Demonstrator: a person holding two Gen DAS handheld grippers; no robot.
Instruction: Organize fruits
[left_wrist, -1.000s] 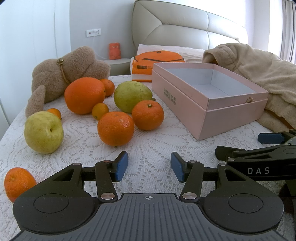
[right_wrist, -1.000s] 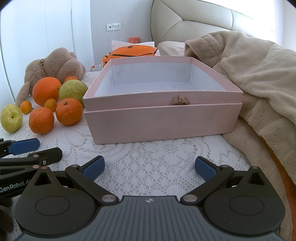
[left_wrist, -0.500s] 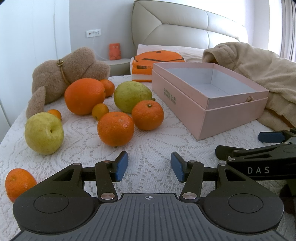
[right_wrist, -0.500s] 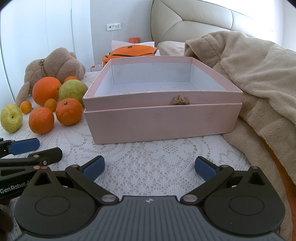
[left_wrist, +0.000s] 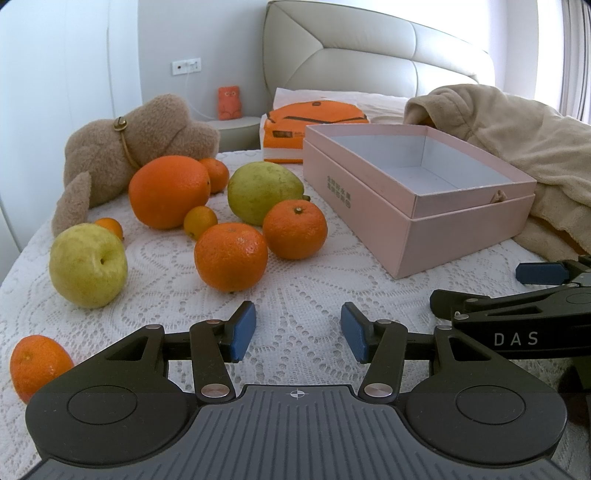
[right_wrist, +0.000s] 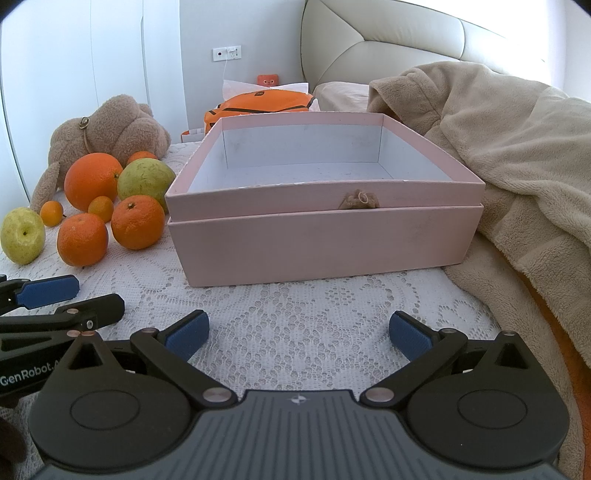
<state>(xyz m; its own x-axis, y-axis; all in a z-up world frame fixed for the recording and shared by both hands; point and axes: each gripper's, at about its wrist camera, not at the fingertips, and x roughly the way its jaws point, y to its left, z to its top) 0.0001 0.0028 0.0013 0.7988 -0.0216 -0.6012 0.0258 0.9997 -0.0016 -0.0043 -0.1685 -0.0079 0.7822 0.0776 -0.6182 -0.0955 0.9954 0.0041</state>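
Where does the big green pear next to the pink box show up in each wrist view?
Left wrist: the big green pear sits centre-left, behind two oranges, left of the open pink cardboard box.
Right wrist: the pear is at far left, against the box's left corner.
Shared landmark: the brown plush toy behind the fruit.

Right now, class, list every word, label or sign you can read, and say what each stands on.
"DAS": white letters on the right claw, seen from the left wrist.
"GenRobot.A", cut off at the edge: on the left claw, seen from the right wrist.
Dark characters on the pink box side: too small to read.
Print on the orange package: blurred.
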